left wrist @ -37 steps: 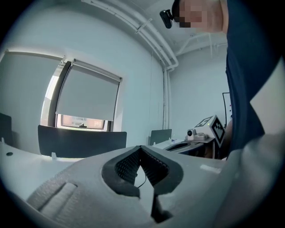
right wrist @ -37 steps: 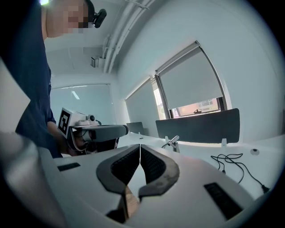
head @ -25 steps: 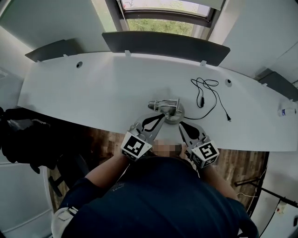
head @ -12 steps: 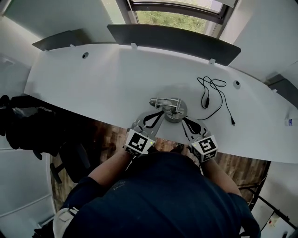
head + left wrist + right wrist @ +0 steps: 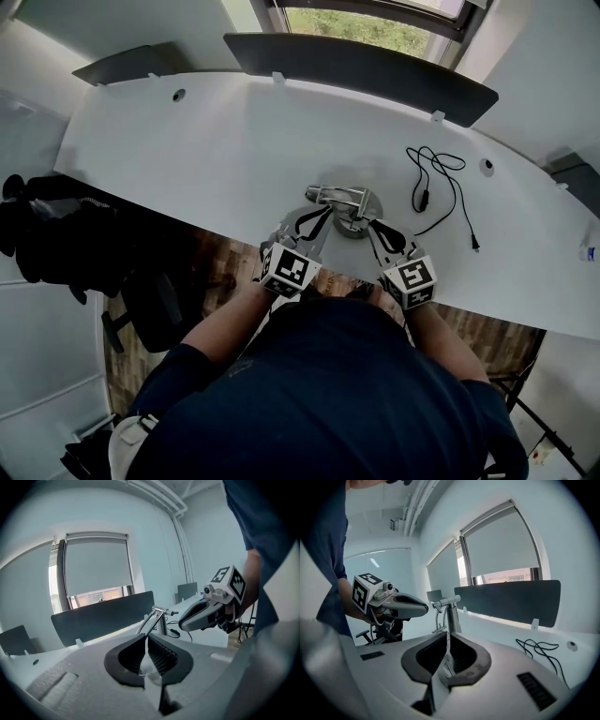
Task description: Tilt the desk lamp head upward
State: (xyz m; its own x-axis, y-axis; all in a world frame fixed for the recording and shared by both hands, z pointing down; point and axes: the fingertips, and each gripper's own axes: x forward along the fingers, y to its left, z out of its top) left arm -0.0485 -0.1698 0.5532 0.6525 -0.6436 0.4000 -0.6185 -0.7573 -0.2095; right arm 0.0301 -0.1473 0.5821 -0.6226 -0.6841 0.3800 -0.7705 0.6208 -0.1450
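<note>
A small silver desk lamp [image 5: 339, 201] stands on its round base [image 5: 359, 223] near the front edge of the white desk [image 5: 206, 159]. Its thin arm reaches left from the top of the post. My left gripper [image 5: 319, 216] sits just left of the lamp, shut and empty. My right gripper [image 5: 373, 229] sits just right of the base, also shut and empty. Neither touches the lamp. The left gripper view shows the lamp [image 5: 157, 618] beyond my shut left gripper [image 5: 146, 637], with the right gripper [image 5: 206, 611] beside it. The right gripper view shows the lamp [image 5: 448, 607] past my shut right gripper [image 5: 447, 637].
A black cable [image 5: 437, 182] lies coiled on the desk right of the lamp. A dark partition panel [image 5: 361, 62] runs along the desk's far edge below a window. Dark bundled things [image 5: 56, 234] sit off the desk at the left. A small bottle [image 5: 591, 251] stands at the right edge.
The head view has shifted, so the desk sits a little higher in frame. Both grippers have crept slightly closer to the lamp and stay shut.
</note>
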